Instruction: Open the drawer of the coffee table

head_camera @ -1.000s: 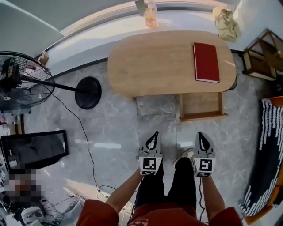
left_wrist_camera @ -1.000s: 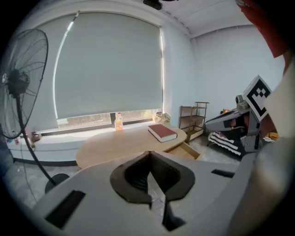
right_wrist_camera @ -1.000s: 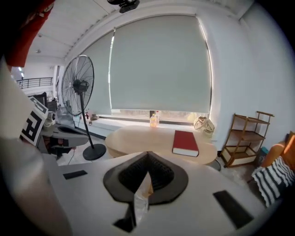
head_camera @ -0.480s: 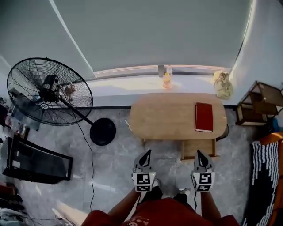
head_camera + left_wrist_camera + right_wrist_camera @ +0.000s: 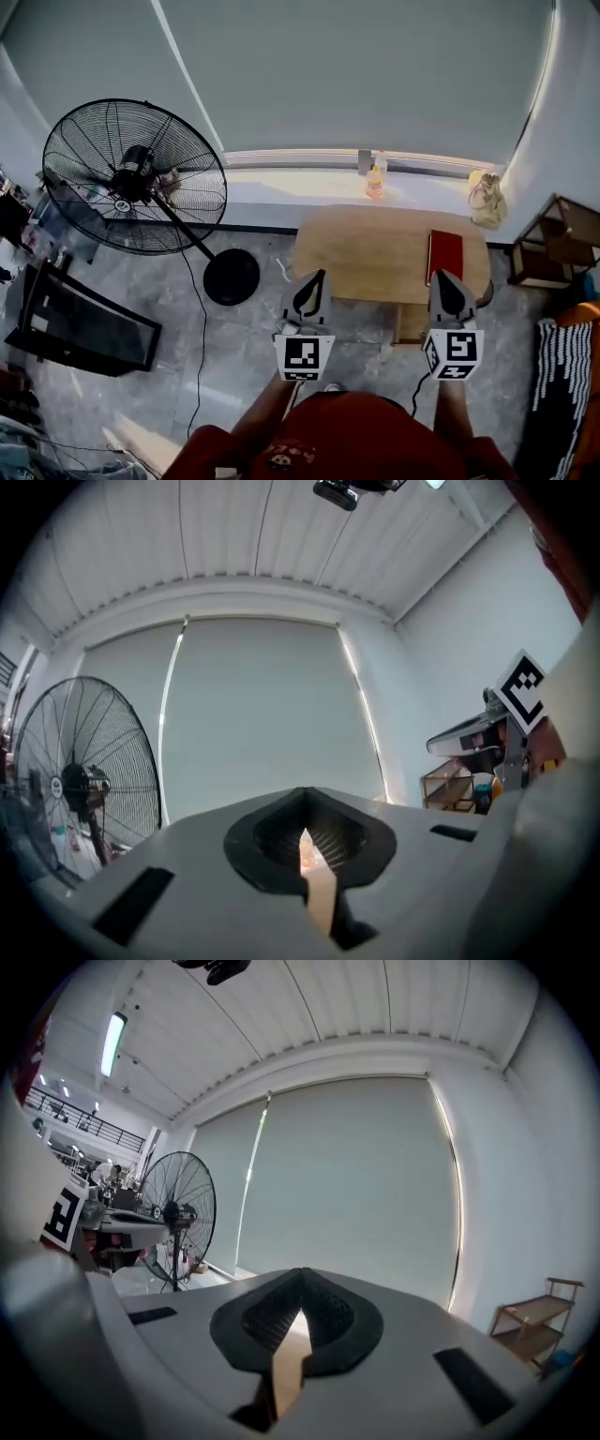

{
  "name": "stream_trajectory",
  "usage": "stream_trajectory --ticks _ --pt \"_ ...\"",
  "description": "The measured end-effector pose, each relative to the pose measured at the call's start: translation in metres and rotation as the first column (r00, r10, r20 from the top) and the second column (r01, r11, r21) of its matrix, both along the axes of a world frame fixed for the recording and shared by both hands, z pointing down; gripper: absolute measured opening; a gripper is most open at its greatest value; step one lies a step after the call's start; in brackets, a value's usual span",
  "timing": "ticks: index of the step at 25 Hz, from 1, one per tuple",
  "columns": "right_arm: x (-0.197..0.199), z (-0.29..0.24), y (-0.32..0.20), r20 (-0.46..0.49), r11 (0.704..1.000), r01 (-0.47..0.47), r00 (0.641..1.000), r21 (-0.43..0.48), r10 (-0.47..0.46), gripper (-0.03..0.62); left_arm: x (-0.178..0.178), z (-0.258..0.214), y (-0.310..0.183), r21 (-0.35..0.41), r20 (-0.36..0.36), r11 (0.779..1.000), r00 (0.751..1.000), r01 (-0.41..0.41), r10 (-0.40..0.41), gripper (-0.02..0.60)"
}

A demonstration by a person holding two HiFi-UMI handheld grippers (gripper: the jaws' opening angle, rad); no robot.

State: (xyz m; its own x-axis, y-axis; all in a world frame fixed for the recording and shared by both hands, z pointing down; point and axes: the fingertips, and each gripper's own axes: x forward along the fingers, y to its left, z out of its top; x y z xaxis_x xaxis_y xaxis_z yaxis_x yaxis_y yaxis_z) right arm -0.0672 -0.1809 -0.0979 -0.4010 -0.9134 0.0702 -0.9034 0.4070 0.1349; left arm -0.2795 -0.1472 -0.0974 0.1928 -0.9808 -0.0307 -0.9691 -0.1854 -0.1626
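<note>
Grey marble floor [image 5: 246, 364], pale drawn blind [image 5: 356, 75], black pedestal fan [image 5: 136, 178] at left

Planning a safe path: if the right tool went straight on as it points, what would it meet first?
Probably the grey blind; the right tool points level at it, nothing nearer shows.

Coffee table [image 5: 375, 253]: pale wood, smooth and matt. Book [image 5: 444, 256] on it: matt red cover. Fan [image 5: 136, 178] at the table's 9 o'clock: black metal wire cage. Floor [image 5: 239, 352]: glossy grey stone-look tiles. Blind [image 5: 356, 75] at 12 o'clock: matt grey, cloth-like
</note>
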Motion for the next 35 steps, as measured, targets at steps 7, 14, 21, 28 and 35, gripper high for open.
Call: stream_trajectory --ticks 7,14,21,28,35 --pt "-0.012 -0.048 0.003 0.022 0.982 0.006 1.0 0.187 -0.01 -0.003 -0.023 -0.058 0.016 0.216 -0.001 0.976 1.0 0.012 -0.012 0.006" --pt "-0.016 -0.037 -0.002 0.026 0.986 0.01 1.0 0.166 -0.014 -0.003 -0.042 -0.049 0.014 0.206 -0.014 0.977 0.998 0.059 -0.057 0.006" --pt "-0.014 -0.034 -0.005 0.018 0.988 0.002 1.0 0.151 -0.005 -0.003 -0.045 -0.045 0.011 0.196 -0.029 0.979 0.998 0.059 -0.054 0.006" --pt "-0.015 -0.033 -0.006 0.024 0.988 0.006 1.0 0.152 -0.01 -0.003 -0.042 -0.044 0.012 0.204 -0.019 0.977 0.999 0.054 -0.051 0.006" --pt "-0.018 -0.031 -0.006 0.036 0.988 0.011 0.999 0.151 -0.016 -0.003 -0.04 -0.037 0.012 0.183 -0.012 0.982 0.999 0.036 -0.035 0.006"
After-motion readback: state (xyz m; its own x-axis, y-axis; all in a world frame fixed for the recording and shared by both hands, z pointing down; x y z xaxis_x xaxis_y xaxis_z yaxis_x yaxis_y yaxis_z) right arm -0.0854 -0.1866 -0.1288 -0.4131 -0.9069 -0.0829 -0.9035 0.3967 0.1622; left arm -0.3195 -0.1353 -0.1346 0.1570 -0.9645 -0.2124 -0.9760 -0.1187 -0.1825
